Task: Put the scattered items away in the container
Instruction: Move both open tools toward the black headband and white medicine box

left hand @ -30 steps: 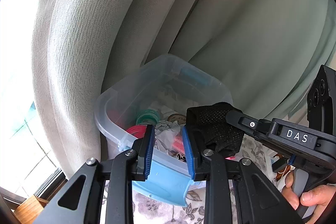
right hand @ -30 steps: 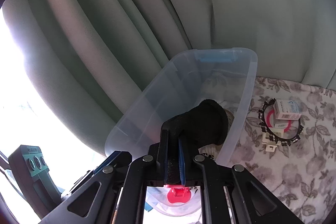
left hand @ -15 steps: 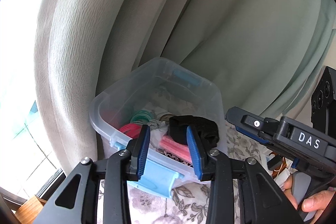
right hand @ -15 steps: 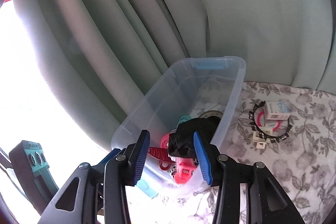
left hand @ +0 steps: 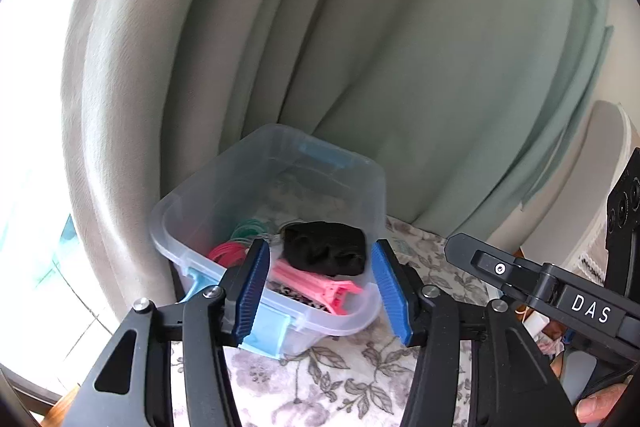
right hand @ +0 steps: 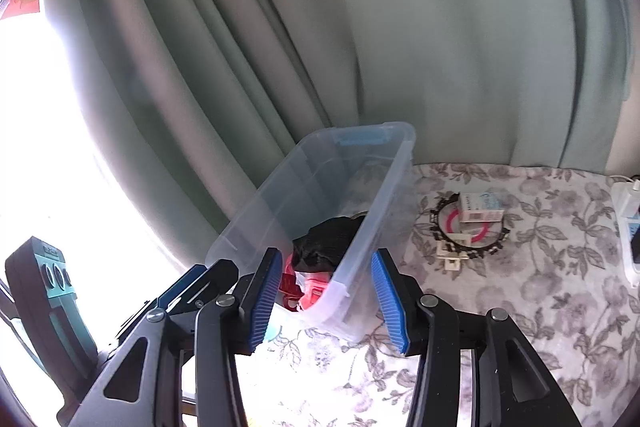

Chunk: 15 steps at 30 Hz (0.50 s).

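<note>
The right gripper (right hand: 326, 297) has let go of the black cloth (left hand: 325, 247), which now lies inside the clear container (left hand: 362, 311), and with both it and the left gripper (left hand: 320, 293) empty, fingers spread, the small boxes (right hand: 480, 207) on the worktop (right hand: 540, 287) remain.

Heavy pale green curtain (left hand: 420, 75) hanging in deep folds behind everything, reaching down to the table (right hand: 532, 311). Floral grey-and-white cloth (left hand: 320, 383) spread over that table. Bright window (right hand: 52, 131) to the left, washed out by daylight. White power strip (right hand: 628, 227) lying at the far right edge of the cloth, a plug seated at its near-top end. Pale upholstered shape (left hand: 588, 183) at right, too blurred to name.
</note>
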Each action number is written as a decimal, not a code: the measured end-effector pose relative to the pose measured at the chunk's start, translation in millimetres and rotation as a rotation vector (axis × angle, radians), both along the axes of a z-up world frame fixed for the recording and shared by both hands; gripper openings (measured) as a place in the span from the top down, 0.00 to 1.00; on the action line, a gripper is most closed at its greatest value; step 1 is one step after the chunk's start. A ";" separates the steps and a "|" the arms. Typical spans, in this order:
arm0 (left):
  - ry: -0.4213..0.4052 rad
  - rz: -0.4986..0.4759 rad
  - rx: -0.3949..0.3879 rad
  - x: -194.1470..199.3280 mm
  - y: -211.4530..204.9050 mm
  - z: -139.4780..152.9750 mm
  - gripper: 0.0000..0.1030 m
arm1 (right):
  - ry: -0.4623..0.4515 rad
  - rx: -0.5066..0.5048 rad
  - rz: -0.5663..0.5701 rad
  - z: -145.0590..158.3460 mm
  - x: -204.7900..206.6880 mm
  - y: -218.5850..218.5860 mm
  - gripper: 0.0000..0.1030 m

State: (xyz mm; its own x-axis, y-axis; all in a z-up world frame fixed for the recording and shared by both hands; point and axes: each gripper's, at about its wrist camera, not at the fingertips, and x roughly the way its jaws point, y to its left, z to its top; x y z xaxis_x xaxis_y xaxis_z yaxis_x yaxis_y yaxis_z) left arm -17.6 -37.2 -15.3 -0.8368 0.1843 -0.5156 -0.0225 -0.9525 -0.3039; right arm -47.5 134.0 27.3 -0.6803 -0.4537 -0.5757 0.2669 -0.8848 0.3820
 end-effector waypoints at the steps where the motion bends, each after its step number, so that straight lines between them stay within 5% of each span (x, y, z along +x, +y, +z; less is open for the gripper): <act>1: 0.002 -0.005 -0.008 0.9 4.0 1.4 0.47 | 0.005 -0.004 -0.007 1.0 2.6 4.4 0.51; 15: -0.024 -0.109 -0.116 11.4 61.1 2.2 0.46 | -0.042 -0.105 -0.170 -25.3 11.9 89.3 0.50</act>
